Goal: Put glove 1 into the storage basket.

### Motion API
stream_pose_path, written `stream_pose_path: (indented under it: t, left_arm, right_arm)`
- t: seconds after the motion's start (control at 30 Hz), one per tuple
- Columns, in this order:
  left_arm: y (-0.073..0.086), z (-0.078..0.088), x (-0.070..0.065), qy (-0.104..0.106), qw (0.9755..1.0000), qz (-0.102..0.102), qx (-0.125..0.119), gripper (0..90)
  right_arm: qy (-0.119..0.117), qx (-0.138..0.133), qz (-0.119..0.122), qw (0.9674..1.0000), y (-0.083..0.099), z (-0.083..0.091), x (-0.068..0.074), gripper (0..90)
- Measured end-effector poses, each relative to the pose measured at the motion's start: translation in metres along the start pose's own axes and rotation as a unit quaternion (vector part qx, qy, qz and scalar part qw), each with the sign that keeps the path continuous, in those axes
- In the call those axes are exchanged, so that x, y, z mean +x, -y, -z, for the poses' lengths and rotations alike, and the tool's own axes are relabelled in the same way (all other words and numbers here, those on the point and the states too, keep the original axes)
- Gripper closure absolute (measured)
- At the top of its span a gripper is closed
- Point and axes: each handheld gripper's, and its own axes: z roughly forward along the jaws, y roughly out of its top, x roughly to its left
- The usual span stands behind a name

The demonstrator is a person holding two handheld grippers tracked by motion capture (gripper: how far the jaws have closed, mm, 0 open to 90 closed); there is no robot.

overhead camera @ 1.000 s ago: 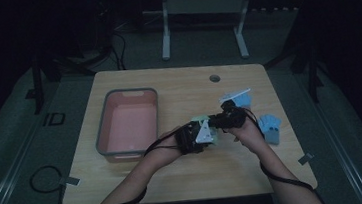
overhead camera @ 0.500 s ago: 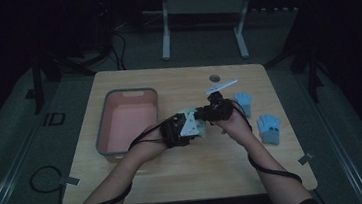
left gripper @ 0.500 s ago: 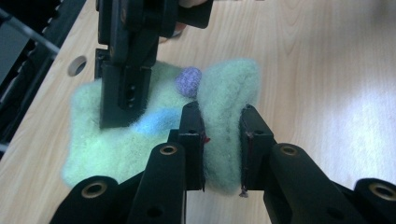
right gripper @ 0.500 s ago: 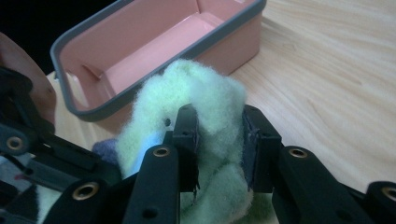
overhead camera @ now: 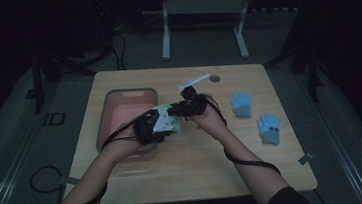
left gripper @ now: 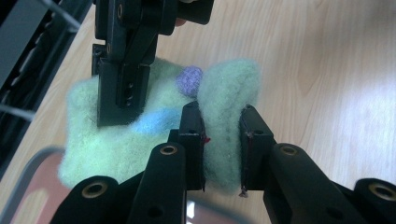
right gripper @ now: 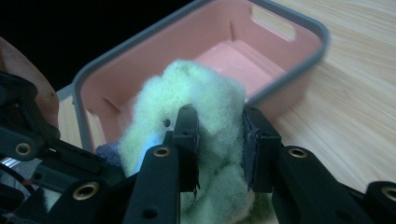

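Both tongs clamp one fluffy pale-green felt glove: left tongs pinch one fold, right tongs another, apparently just above the wooden worktop beside the pink grey-rimmed plastic tub.

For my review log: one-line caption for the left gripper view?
Both tongs clamp a fuzzy green glove above the wooden table.

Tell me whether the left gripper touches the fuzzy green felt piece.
Touching. The left gripper view shows the left gripper pads pressed into the fuzzy green felt piece.
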Motion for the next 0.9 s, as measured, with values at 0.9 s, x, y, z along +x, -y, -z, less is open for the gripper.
stream_pose_path:
  t: [0.9]
  left_arm:
    - [0.098, 0.009, 0.027, 0.009, 0.9979, 0.021, 0.061, 75.3]
  right_arm:
    - [-0.026, 0.048, -0.005, 0.9985, -0.035, -0.109, 0.021, 70.3]
